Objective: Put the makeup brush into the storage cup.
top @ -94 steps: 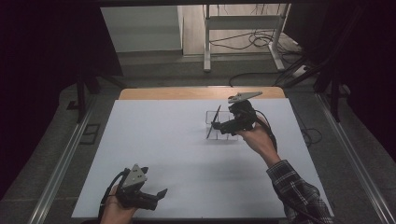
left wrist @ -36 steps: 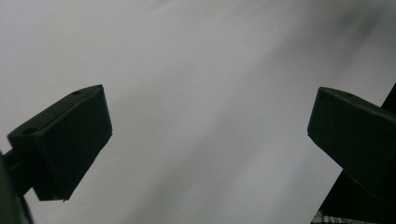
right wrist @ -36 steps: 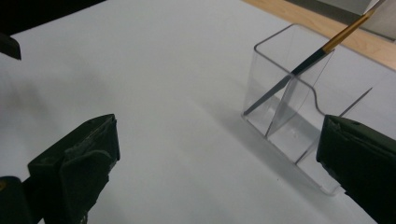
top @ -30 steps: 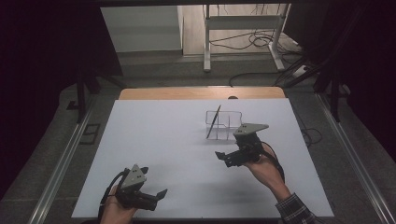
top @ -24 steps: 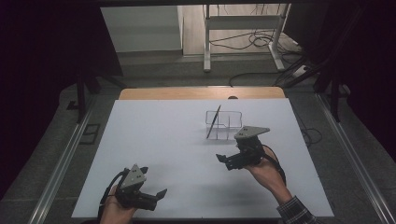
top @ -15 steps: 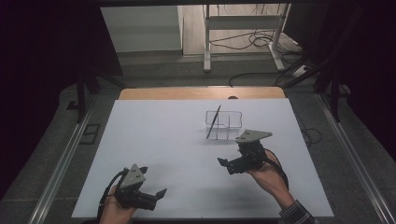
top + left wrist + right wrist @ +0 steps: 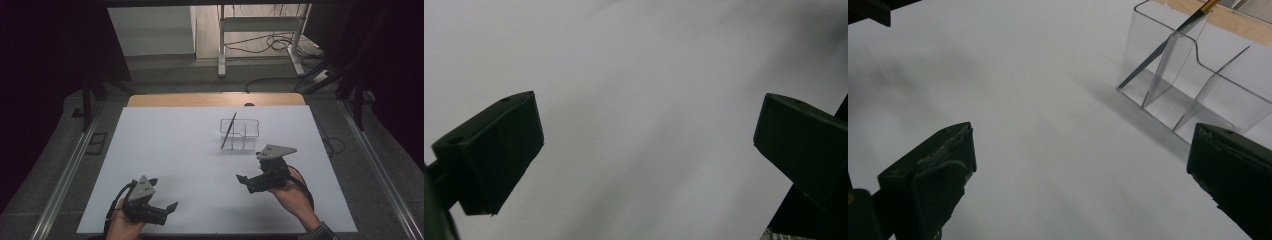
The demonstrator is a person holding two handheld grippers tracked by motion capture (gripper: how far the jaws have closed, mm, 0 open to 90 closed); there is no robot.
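- Right claw [image 7: 243,181]: released, jaws spread wide, nothing between them; held low over the white counter [image 7: 165,150], pointing toward the person's left, grey plate on top. In the right gripper view both jaws frame bare counter surface.
- Right hand [image 7: 290,192]: grips the claw from behind; forearm enters from the bottom edge, sleeve cut off there.
- Clear organiser [image 7: 241,134]: transparent box with divided compartments, standing on the counter near the right claw, farther from the person, apart from it.
- Slim stick [image 7: 229,130]: dark shaft, leaning tilted in the organiser's end compartment; its upper tip is cut off in the right gripper view [image 7: 1168,45]; whether pen or brush, cannot tell.
- Left claw [image 7: 170,208]: released, jaws wide apart, empty, near the counter's front-left edge, well apart from the organiser.
- Left hand [image 7: 122,225]: partly cut off at the bottom edge.
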